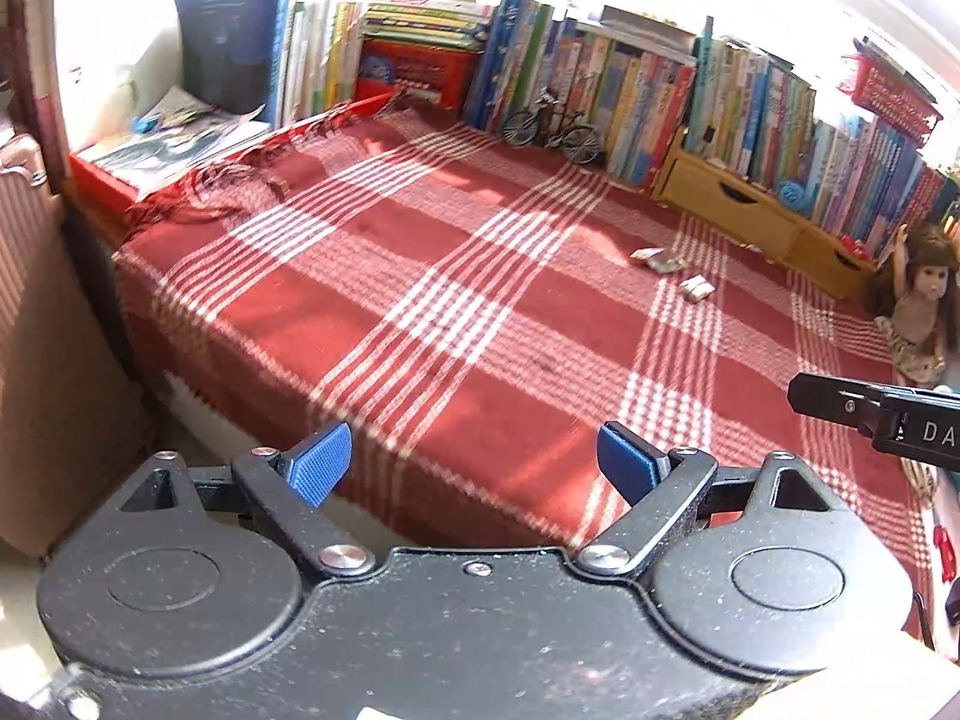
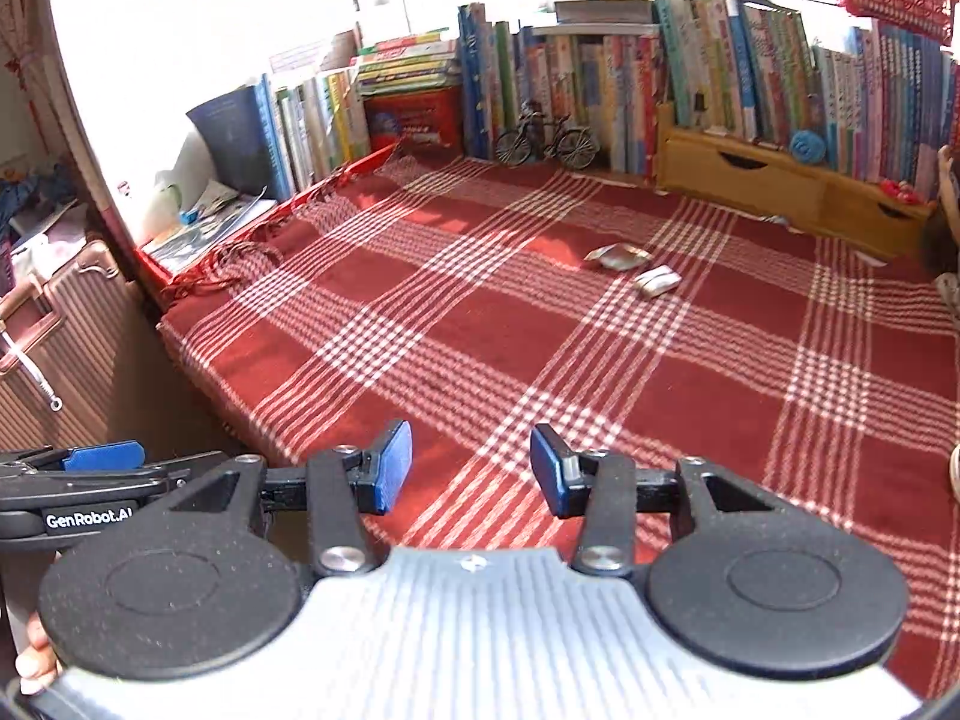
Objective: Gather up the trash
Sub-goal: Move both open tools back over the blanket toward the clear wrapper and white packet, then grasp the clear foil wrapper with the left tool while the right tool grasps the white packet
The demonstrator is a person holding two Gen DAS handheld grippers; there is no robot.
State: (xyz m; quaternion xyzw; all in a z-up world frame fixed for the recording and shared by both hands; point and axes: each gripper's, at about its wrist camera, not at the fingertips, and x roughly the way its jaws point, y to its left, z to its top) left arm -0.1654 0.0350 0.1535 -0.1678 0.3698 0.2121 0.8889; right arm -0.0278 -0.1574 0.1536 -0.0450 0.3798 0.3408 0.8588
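Observation:
Two bits of trash lie on the red plaid blanket (image 1: 420, 276) (image 2: 492, 324): a crumpled silvery wrapper (image 1: 655, 258) (image 2: 618, 255) and a small folded white wrapper (image 1: 696, 288) (image 2: 657, 281) just right of it. My left gripper (image 1: 474, 462) hovers over the blanket's near edge, open and holding nothing, far short of the trash. My right gripper (image 2: 471, 465) is also open and holds nothing, low over the near part of the blanket. Each gripper shows at the edge of the other's view: the right one (image 1: 882, 411), the left one (image 2: 90, 468).
Rows of upright books (image 1: 660, 90) (image 2: 720, 78) line the back. A toy bicycle (image 1: 552, 126) (image 2: 546, 141) and wooden drawers (image 1: 738, 204) (image 2: 780, 180) stand before them. A doll (image 1: 918, 300) sits at the right. A pink suitcase (image 2: 54, 324) stands left.

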